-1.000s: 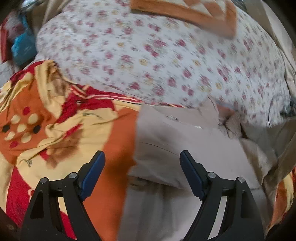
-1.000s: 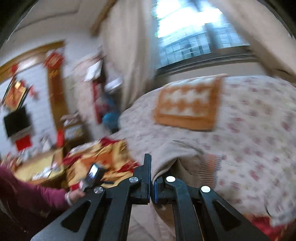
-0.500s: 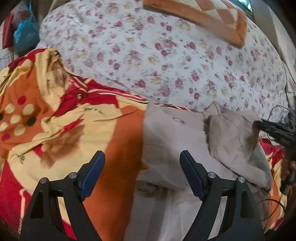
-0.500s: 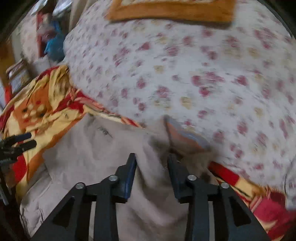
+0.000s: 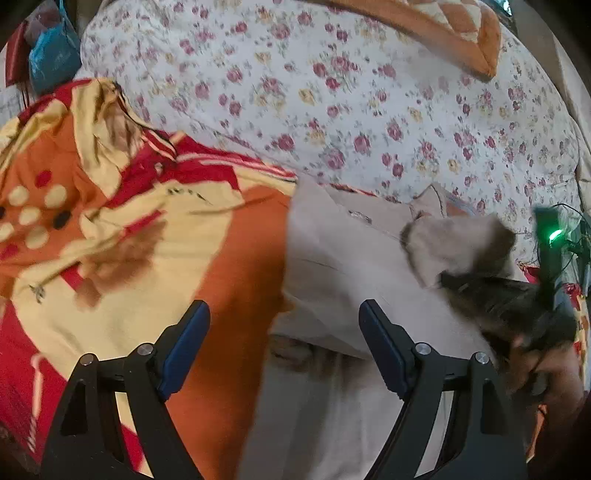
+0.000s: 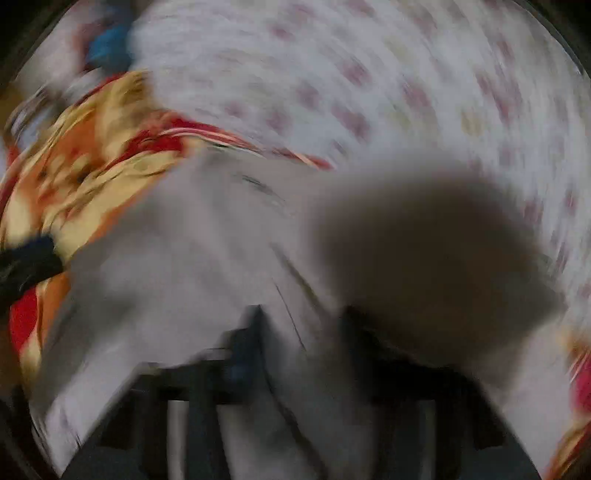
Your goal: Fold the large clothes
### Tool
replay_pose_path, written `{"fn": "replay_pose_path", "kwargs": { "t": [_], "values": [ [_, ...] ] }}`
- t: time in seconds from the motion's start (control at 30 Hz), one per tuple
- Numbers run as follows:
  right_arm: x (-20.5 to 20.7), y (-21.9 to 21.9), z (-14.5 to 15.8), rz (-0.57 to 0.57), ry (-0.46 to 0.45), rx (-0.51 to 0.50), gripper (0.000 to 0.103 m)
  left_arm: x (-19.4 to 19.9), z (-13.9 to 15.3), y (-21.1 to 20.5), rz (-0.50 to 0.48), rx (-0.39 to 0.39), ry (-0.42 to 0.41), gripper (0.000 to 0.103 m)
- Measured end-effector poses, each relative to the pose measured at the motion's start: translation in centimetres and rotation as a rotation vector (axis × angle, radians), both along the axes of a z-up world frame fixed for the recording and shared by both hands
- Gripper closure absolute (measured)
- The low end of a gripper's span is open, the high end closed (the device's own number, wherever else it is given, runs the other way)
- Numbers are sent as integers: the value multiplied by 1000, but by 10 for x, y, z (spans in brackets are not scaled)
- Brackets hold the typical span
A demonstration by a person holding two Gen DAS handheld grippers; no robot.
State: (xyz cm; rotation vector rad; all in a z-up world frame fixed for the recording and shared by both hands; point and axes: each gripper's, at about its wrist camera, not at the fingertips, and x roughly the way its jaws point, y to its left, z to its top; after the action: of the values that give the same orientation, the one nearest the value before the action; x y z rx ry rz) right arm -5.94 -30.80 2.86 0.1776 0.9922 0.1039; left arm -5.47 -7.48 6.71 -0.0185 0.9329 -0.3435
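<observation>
A: Changes since a second ago? Right gripper (image 5: 458,282) was up facing the window; now low at the beige garment (image 5: 332,258), seen at the right edge of the left wrist view.
B: Its jaws opened midway and have just been closing again. Now shut. A dark fold of beige cloth bunches at the tips, but the right wrist view is badly blurred; cannot tell if cloth is pinched.
A: Left gripper (image 5: 284,332)?
B: Barely shifted. Jaws wide apart, nothing between the pads, hovering over the garment's left edge where it meets the orange-red-yellow blanket (image 5: 110,229).
A: Containers?
B: Only a blue bag (image 5: 51,55), top left; contents unreadable.
A: Surface?
B: A bed. Garment lies on the patterned blanket, its far edge against a white floral quilt (image 5: 332,103). An orange diamond-pattern cushion (image 5: 454,33) sits on the quilt, far side.
</observation>
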Motion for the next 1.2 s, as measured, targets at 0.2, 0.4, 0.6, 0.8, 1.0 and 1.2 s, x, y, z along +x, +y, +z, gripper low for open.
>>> {"fn": "replay_pose_path", "kwargs": {
  "t": [0.2,0.4,0.6,0.8,1.0,1.2],
  "values": [
    [-64,-23,88,92,-295,343,101,12,6,24,100,-90,12,20],
    [-76,20,58,258,-158,282,87,11,5,9,102,-87,26,20],
    [-140,-38,57,99,-117,203,50,7,0,-19,2,-65,61,20],
    [-207,-103,76,-90,-187,89,36,1,-2,-38,-75,-120,91,20],
    [-175,3,81,154,-232,-75,38,-1,-7,-28,-1,28,58,20],
    [-68,98,38,215,-151,-452,40,4,2,12,82,-41,55,20]
  ]
}}
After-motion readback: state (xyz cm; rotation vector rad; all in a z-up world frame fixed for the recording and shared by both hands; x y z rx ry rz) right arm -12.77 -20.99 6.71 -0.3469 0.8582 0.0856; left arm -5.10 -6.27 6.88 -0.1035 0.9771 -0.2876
